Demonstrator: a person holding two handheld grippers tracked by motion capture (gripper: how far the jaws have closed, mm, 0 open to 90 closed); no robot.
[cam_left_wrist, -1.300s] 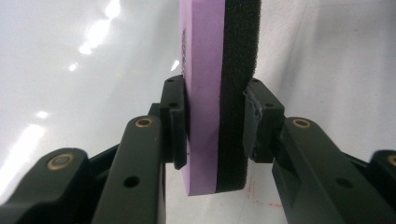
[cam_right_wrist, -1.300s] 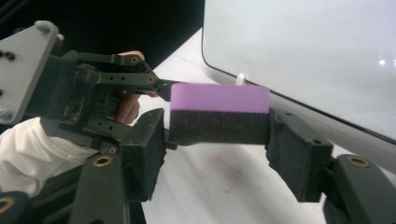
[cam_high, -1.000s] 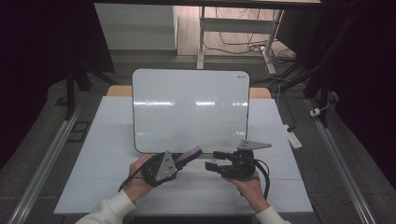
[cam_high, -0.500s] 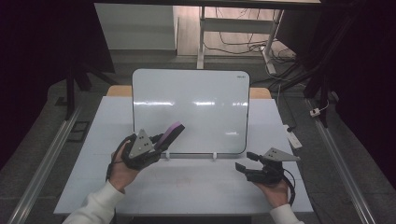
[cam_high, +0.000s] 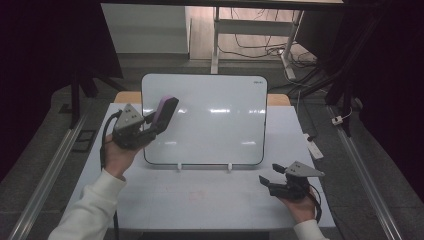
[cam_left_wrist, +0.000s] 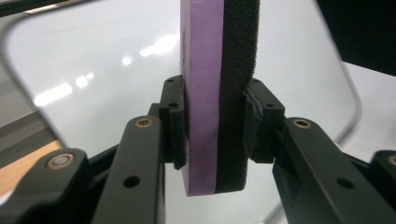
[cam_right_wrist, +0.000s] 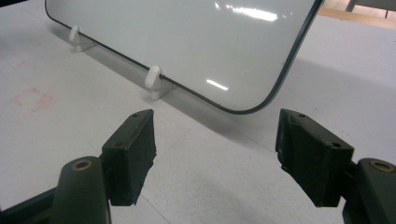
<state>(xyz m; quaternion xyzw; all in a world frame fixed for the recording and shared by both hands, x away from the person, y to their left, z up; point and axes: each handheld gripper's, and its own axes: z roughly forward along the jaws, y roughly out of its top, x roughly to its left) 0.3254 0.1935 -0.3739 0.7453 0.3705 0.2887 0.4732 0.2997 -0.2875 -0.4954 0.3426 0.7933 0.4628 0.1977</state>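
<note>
A blank whiteboard stands upright on two small white feet at the middle of the white table. My left gripper is shut on a whiteboard eraser with a purple back and black foam face. It holds the eraser up in front of the board's upper left area. My right gripper rests low over the table near the board's lower right corner, open with nothing between its jaws.
A faint reddish stain marks the table in front of the board. A white strip-like object lies at the table's right edge. Metal rails run along both sides, and cables lie on the floor behind.
My left gripper has carried the eraser up and left from the table's middle to the board's upper left. My right gripper has drawn back to the right and now hangs open, low.
</note>
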